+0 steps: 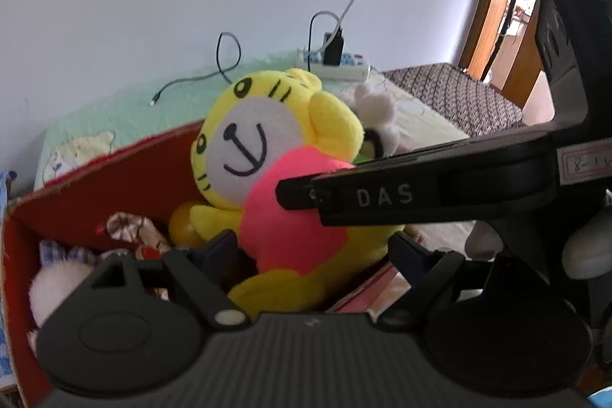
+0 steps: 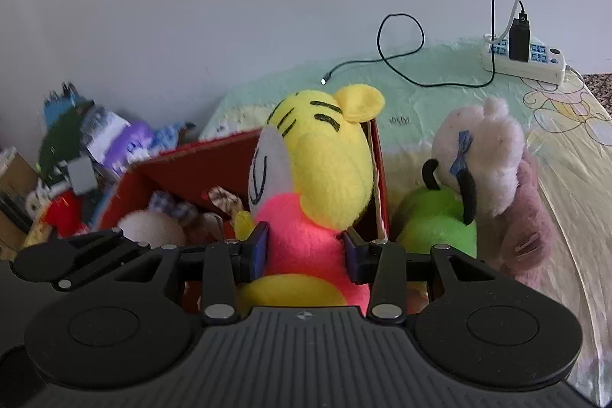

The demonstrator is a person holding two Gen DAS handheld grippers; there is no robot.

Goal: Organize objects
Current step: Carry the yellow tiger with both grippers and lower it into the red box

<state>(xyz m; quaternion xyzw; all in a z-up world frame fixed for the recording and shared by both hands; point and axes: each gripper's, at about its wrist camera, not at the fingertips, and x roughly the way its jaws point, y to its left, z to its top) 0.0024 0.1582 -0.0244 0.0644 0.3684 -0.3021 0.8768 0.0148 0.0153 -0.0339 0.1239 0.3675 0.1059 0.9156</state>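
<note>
The right gripper (image 2: 304, 251) is clamped on the pink body of the yellow tiger plush (image 2: 321, 178), one blue pad on each side of its torso. The left gripper (image 1: 310, 251) sits with its jaws apart around the same toy's lower body; whether its pads touch the fabric I cannot tell. The tiger hangs upright over the near right corner of the red box (image 1: 91, 178), its legs at or just below the rim, so I judge it is being lowered in and not yet released.

Some sorting looks done: inside the box lie a white fluffy toy (image 2: 153, 228), a checked cloth item (image 2: 172, 205) and a yellow ball (image 1: 183, 226) near the tiger's arm. Left to do, as I read it: a green plush (image 2: 436, 220) and a pink-white plush (image 2: 493, 159) rest together on the bed (image 2: 554, 155) just outside the box's right wall, touching each other.

The box's right wall stands close against the tiger's side and could catch it on the way down. Beyond the box's left edge is a blurred heap of mixed items (image 2: 88, 148). Farther back, near the bed's far edge by the wall, a loose black cable (image 2: 401, 56) and a white power strip (image 2: 524, 60) lie well apart from the toys.
</note>
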